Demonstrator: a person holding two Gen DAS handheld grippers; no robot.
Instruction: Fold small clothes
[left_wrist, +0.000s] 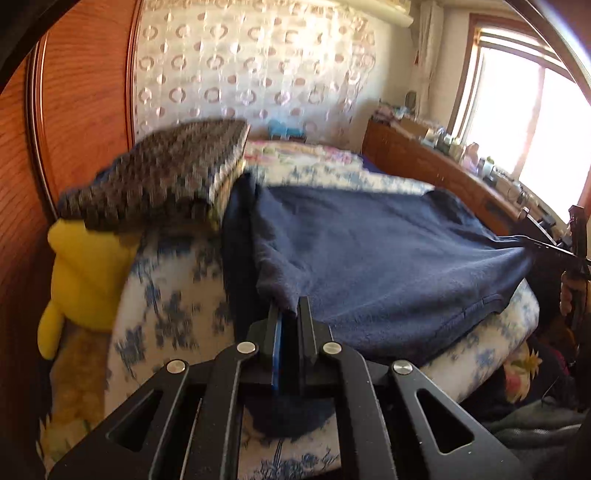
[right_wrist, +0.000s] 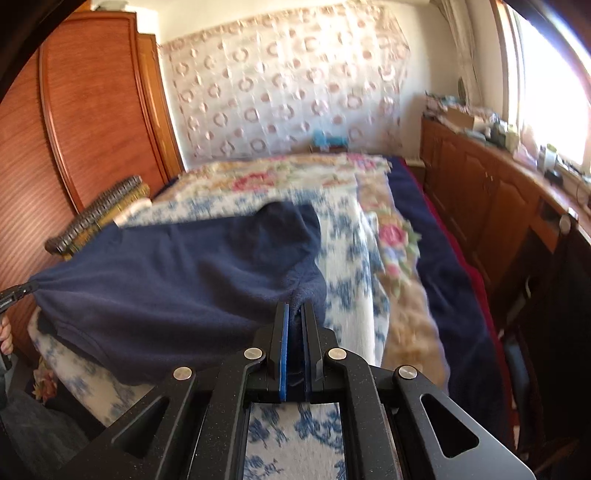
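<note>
A dark navy fleece garment (left_wrist: 376, 254) lies stretched across the white and blue floral bedding (left_wrist: 173, 306). My left gripper (left_wrist: 290, 308) is shut on its near left corner, with fleece pinched between the black fingers. In the right wrist view the same navy garment (right_wrist: 177, 280) spreads to the left, and my right gripper (right_wrist: 295, 310) is shut on its near right corner. Each gripper shows in the other's view: the right gripper (left_wrist: 543, 245) at the far right edge, the left gripper (right_wrist: 22, 290) at the far left edge, both tugging the cloth taut.
A folded dark knitted cloth (left_wrist: 166, 173) rests at the garment's upper left. A yellow plush toy (left_wrist: 85, 273) leans against the wooden wardrobe (left_wrist: 81, 96). A flowered blanket (right_wrist: 303, 173) covers the far bed. A cluttered wooden sideboard (right_wrist: 491, 184) runs under the window on the right.
</note>
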